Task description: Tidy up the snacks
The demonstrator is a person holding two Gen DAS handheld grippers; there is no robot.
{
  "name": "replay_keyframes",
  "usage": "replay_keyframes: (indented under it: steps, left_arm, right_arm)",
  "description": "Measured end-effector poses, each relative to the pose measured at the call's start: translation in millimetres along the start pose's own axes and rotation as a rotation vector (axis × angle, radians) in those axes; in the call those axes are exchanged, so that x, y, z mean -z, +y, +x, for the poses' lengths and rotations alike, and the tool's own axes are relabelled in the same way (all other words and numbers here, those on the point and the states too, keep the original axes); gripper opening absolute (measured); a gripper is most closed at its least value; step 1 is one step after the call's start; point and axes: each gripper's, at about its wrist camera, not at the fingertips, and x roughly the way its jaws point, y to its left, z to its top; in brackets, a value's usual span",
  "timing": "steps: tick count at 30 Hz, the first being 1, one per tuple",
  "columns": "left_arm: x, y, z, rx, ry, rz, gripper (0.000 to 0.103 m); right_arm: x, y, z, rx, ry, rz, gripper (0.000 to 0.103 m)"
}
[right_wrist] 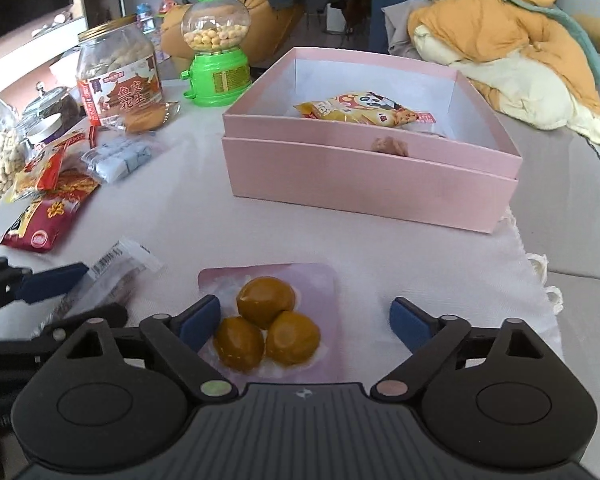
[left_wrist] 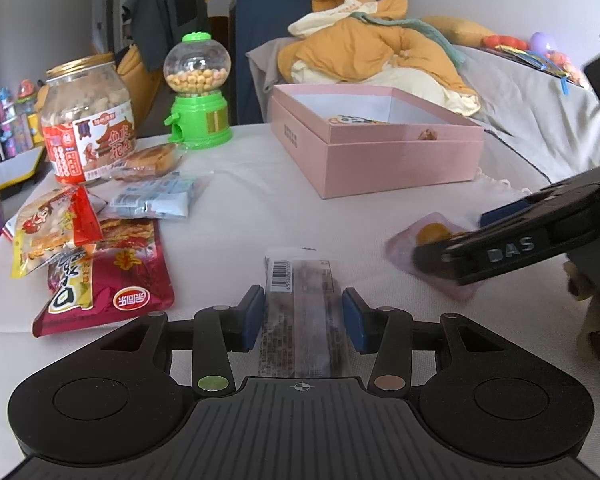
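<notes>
- The left gripper (left_wrist: 304,316), low centre of its own view, lay flat over the white cloth-covered table (left_wrist: 228,216). Its jaws stood slightly parted around a long clear-wrapped snack bar with a barcode (left_wrist: 300,300), apparently not yet pinched.
- The right gripper (right_wrist: 304,322) gaped wide, holding nothing, astride a pink vacuum pouch of three brown round sweets (right_wrist: 268,320) at lower centre.
- Judged step: grasping both; next, squeeze, lift, and carry to the open pink cardboard box (right_wrist: 364,184), right of centre, already holding packets.
</notes>
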Motion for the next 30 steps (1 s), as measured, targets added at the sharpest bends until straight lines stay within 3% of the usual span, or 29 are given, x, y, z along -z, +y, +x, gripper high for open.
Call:
replay_keyframes:
  steps: [10,17,19,24,26,27,28,30]
  left_arm:
    - [-1,-1,1,-0.006,0.006,0.03,0.049]
    - [-2,0,2,0.008,0.013,0.037,0.049]
    - [-2,1,3,0.01,0.013,0.033,0.049]
    - [-4,-3,3,-0.006,0.029,0.04,0.049]
    - [-6,-3,4,-0.008,0.039,0.035,0.049]
    - [-6,-2,4,-0.007,0.043,0.032,0.048]
    - [-7,-2,4,-0.008,0.044,0.029,0.047]
    - [-9,-2,4,-0.011,0.047,0.02,0.043]
  right_arm:
    - [26,-32,-13,0.042,-0.083,0.05,0.094]
    - [26,-32,-12,0.036,-0.086,0.047,0.095]
    - [25,-30,-11,0.008,-0.079,0.031,0.103]
    - [19,-20,-4,-0.021,-0.05,-0.031,0.103]
    - [19,-22,-8,-0.025,-0.041,-0.015,0.094]
    - [20,-23,-14,-0.019,-0.044,-0.008,0.081]
    - [21,-23,-19,-0.016,-0.044,-0.007,0.075]
    - [24,-26,-32,-0.037,-0.042,0.007,0.073]
